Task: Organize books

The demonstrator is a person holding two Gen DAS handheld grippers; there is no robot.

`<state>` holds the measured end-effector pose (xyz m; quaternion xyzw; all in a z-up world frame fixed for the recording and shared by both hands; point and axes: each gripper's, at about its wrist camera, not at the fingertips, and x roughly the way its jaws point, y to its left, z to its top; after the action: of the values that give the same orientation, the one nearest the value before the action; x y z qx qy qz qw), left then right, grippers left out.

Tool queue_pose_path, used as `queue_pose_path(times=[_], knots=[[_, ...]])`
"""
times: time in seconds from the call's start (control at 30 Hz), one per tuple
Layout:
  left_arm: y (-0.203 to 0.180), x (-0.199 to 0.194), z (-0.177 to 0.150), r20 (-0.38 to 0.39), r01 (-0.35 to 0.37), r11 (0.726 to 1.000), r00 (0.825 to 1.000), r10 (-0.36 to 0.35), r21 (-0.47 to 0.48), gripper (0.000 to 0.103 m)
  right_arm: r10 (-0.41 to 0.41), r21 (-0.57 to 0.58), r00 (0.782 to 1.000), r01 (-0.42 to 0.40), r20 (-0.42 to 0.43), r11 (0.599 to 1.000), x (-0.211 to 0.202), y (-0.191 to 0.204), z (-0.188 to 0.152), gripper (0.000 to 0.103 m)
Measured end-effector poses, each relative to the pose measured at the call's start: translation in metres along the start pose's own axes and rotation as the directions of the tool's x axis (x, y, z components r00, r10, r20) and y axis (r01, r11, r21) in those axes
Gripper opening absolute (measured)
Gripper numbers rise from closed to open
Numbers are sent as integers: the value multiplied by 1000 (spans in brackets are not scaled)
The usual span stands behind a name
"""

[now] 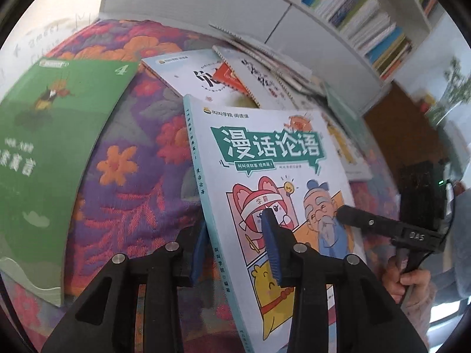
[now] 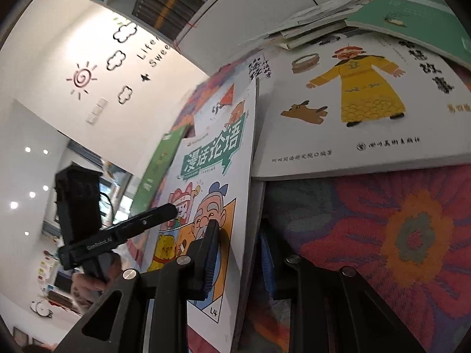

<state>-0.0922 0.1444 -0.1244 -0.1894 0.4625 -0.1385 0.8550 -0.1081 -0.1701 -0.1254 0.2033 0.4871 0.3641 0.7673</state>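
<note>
A white comic book (image 1: 265, 153) with a teal title banner and a teal spine is tilted up off the floral cloth (image 1: 132, 176). My left gripper (image 1: 235, 245) is shut on its lower spine edge, one blue pad on the cover and one behind. In the right wrist view my right gripper (image 2: 240, 254) is shut on the opposite edge of the same book (image 2: 212, 153), with one pad on the cover over the old man's picture. Across the cover I see the other hand's black finger (image 1: 353, 219), and likewise a finger of the left tool (image 2: 159, 214).
A green book (image 1: 59, 135) lies at the left on the cloth. Loose books (image 1: 265, 67) are piled behind the comic, among them a white one with a yellow-robed figure (image 2: 353, 94) and a teal one (image 2: 418, 17). A white bookshelf (image 1: 353, 8) full of books stands beyond.
</note>
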Motion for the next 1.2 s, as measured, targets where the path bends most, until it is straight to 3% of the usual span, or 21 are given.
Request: queue_pose_path(times=[0.17, 1.2], knots=[[-4, -1, -1, 20, -23, 999, 1000, 23, 23, 34, -36, -29, 999, 37, 5, 999, -2, 7, -3, 24], [-10, -1, -4, 33, -57, 996, 998, 54, 72, 39, -23, -23, 1000, 24, 7, 999, -2, 1, 3, 24]])
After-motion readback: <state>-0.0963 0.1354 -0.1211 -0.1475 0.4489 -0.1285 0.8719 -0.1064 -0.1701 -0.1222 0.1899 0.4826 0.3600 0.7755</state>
